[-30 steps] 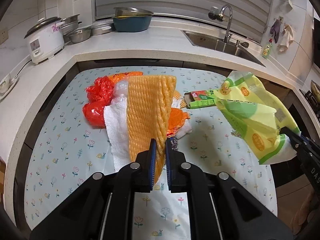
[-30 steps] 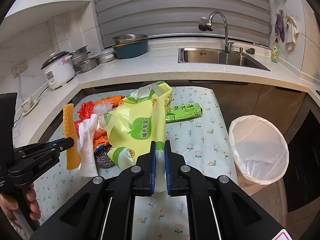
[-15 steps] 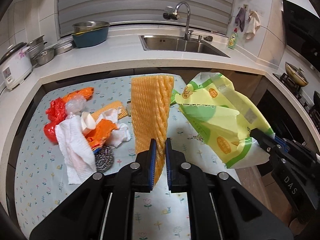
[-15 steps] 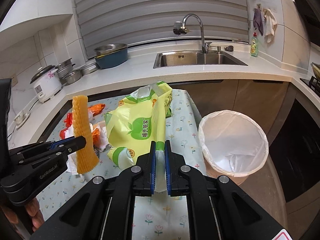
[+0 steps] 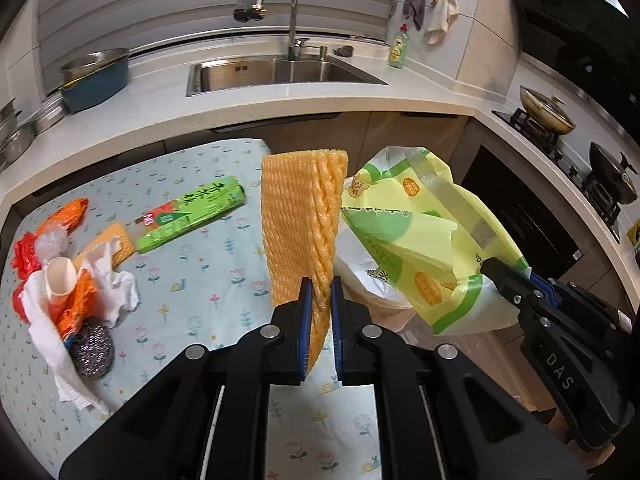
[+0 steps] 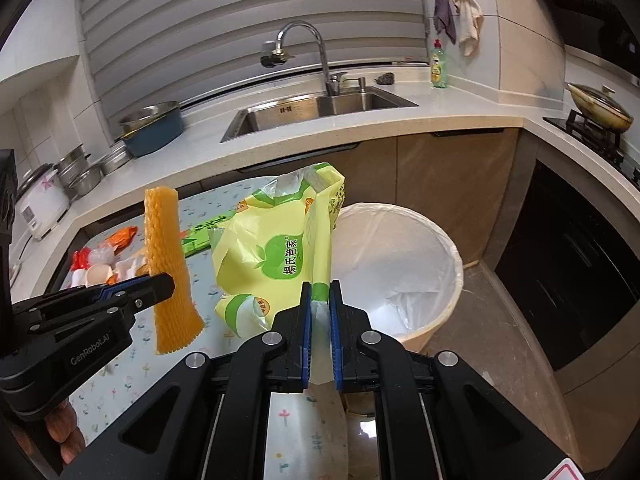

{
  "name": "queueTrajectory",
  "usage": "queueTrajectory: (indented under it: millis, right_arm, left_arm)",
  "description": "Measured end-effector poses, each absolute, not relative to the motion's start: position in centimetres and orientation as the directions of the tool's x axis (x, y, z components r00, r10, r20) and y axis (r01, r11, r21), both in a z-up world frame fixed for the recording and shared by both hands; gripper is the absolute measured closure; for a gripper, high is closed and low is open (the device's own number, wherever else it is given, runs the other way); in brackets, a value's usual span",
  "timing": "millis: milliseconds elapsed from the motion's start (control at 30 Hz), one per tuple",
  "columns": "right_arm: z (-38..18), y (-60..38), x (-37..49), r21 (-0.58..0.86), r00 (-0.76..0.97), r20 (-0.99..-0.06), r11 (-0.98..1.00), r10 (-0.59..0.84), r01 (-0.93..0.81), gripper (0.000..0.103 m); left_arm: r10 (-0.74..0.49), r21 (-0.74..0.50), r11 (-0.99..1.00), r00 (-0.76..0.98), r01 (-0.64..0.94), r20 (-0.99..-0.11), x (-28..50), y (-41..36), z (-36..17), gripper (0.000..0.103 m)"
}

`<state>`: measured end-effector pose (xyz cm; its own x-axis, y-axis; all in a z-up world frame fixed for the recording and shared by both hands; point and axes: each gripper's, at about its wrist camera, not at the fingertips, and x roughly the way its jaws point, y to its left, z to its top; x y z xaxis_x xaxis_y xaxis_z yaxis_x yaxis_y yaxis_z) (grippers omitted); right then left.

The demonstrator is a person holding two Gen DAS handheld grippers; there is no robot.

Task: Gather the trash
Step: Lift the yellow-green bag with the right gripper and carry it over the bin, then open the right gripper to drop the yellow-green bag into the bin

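Observation:
My left gripper (image 5: 319,292) is shut on an orange foam net sleeve (image 5: 303,224), held upright above the table's right end; the same orange foam net sleeve (image 6: 166,264) and left gripper (image 6: 162,283) show at the left of the right wrist view. My right gripper (image 6: 320,294) is shut on the bottom edge of a yellow-green plastic bag (image 6: 280,248), which hangs beside a bin lined with a white bag (image 6: 400,264). In the left wrist view the yellow-green plastic bag (image 5: 420,240) hides most of the bin, with the right gripper (image 5: 505,276) clamped on its corner.
On the flowered tablecloth (image 5: 200,280) lie a green carton (image 5: 192,212), a steel scourer (image 5: 91,350), white paper towels (image 5: 44,328), a paper cup (image 5: 60,276) and red and orange wrappers (image 5: 24,256). Behind run a counter with a sink (image 6: 316,110) and pots; a stove stands right.
Both grippers have swung to the right with their loads. The sleeve and bag left the trash pile behind, and the bag now hangs by the bin's rim.

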<state>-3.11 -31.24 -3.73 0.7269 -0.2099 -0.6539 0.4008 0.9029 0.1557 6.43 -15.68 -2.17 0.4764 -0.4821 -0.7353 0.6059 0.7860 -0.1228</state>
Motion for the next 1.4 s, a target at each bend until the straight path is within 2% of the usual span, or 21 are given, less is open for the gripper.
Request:
queueTrajectory:
  millis: [233,600,633,667,700,733,1067,1400]
  right_arm:
    - [-5.4,-35.4,-2.3,0.157,0.684,-0.682,0.86,-0.261,0.485,0.095]
    - [-8.3,-39.5,-0.8,0.164,0.633,-0.715,0.81,-0.296,0.563,0.095]
    - [-8.5,-39.7,-0.5,0.161,0.63,-0.718,0.808,-0.298,0.566,0.095]
    - [-8.7,-39.9,-0.3,0.161,0.627,-0.72,0.807,-0.297,0.568,0.095]
    - [-8.9,-40.0,0.0,0.162,0.625,-0.722,0.806,-0.296,0.569,0.094]
    - [-9.2,-40.1,0.1,0.165,0.626,-0.723,0.807,-0.293,0.567,0.091]
    - [-9.4,-38.8,1.0,0.163,0.641,-0.712,0.821,-0.285,0.547,0.073]
    - [-6.9,-34.3,1.0,0.163,0.694,-0.674,0.865,-0.252,0.474,0.059]
  left_arm:
    - [-0.545,-0.16,0.698,0.373,0.698,-0.751,7.4,-21.3,-4.0,0.094]
    - [-0.604,-0.246,0.63,0.265,0.737,-0.752,10.8,-26.7,-6.5,0.092]
    - [-0.603,-0.247,0.629,0.262,0.737,-0.753,11.1,-27.0,-6.7,0.085]
    - [-0.601,-0.247,0.631,0.262,0.735,-0.755,11.4,-27.1,-6.9,0.071]
    - [-0.598,-0.247,0.637,0.265,0.731,-0.756,11.6,-27.1,-7.1,0.065]
    - [-0.595,-0.243,0.647,0.28,0.722,-0.753,11.7,-27.0,-7.1,0.06]
    - [-0.558,-0.218,0.716,0.356,0.663,-0.749,13.2,-24.1,-6.8,0.053]
    - [-0.483,-0.158,0.809,0.487,0.566,-0.728,12.2,-18.4,-4.8,0.051]
